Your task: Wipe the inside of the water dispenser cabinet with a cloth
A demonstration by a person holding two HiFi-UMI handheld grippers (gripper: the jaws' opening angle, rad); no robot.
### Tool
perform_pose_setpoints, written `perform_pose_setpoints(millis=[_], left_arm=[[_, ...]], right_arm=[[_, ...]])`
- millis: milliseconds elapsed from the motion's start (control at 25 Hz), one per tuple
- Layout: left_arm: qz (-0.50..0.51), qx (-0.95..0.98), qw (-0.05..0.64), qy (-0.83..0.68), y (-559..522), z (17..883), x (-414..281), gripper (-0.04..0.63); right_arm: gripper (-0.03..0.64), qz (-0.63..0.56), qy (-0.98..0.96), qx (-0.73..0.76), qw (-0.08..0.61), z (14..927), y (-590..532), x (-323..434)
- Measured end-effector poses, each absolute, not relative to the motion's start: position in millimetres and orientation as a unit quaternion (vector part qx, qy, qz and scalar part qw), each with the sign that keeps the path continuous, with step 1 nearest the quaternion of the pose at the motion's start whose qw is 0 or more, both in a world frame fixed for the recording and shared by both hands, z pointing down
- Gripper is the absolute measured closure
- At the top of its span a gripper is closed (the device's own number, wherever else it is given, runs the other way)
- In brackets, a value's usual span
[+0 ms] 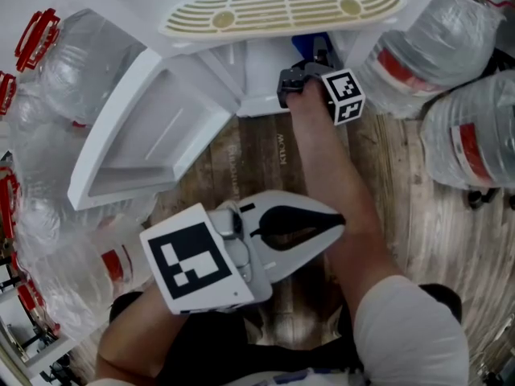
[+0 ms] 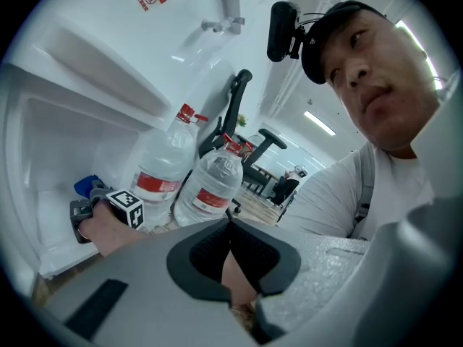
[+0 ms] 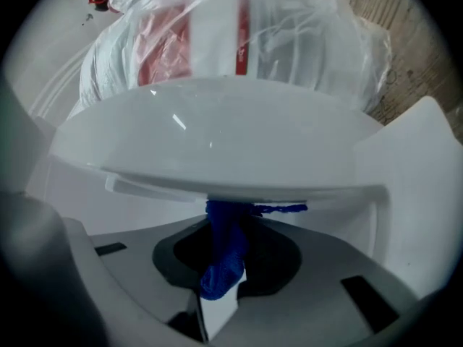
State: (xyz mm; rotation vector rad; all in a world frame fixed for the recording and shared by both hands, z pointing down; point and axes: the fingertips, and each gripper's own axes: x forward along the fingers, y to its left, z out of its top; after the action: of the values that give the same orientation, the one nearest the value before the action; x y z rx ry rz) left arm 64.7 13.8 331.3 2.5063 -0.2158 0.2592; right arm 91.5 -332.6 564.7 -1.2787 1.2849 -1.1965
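Currently: wipe looks barely started. The cloth is at the cabinet mouth, not deep inside.
Left bottles (image 1: 72, 63): clear water jugs with red handles, packed close on the cabinet's left, beyond the door.
Door (image 1: 153, 127): swung open to the cabinet's left, recessed inner face up.
Left gripper (image 1: 334, 221): well short of the cabinet and under the right forearm. Jaws are pressed together with nothing between them. Idle.
Cabinet (image 1: 261, 79): white, below the ribbed drip tray (image 1: 282, 6), with the opening facing the person.
Right gripper (image 1: 315, 59): at the right part of the cabinet opening, jaws pinching the blue cloth (image 3: 226, 244).
Cloth contact: it is bunched into a narrow wad. Its free end meets the edge of a white cabinet panel (image 3: 217, 150), and a loose thread trails along that edge.
Right bottles (image 1: 475, 135): big jugs crowding the cabinet's right side. Can't tell if they touch it.
Risk 1: the wad could drag out of the jaws on a hard stroke, since only a small fold is gripped.
Risk 2: only the tip of the cloth touches, so most of the inside would go unwiped unless the cloth spreads.
Risk 3: the gripper body could knock the panel edge or the door on the way deeper, because the opening is tight.
In the way: jugs on both sides leave little room for the elbow to swing, and the open door blocks any approach from the cabinet's left.
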Motion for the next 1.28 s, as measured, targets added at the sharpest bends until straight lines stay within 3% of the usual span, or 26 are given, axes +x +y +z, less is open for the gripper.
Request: perform_pose_setpoints(millis=[760, 1280], left_arm=[[0.096, 0.946, 0.301, -0.074, 18, 330, 70, 0.6], [0.104, 0.946, 0.298, -0.076, 19, 336, 69, 0.599]], right_arm=[[0.545, -0.487, 0.552, -0.516, 0.438, 578, -258, 108], [0.545, -0.541, 0.504, -0.477, 0.476, 581, -320, 82]])
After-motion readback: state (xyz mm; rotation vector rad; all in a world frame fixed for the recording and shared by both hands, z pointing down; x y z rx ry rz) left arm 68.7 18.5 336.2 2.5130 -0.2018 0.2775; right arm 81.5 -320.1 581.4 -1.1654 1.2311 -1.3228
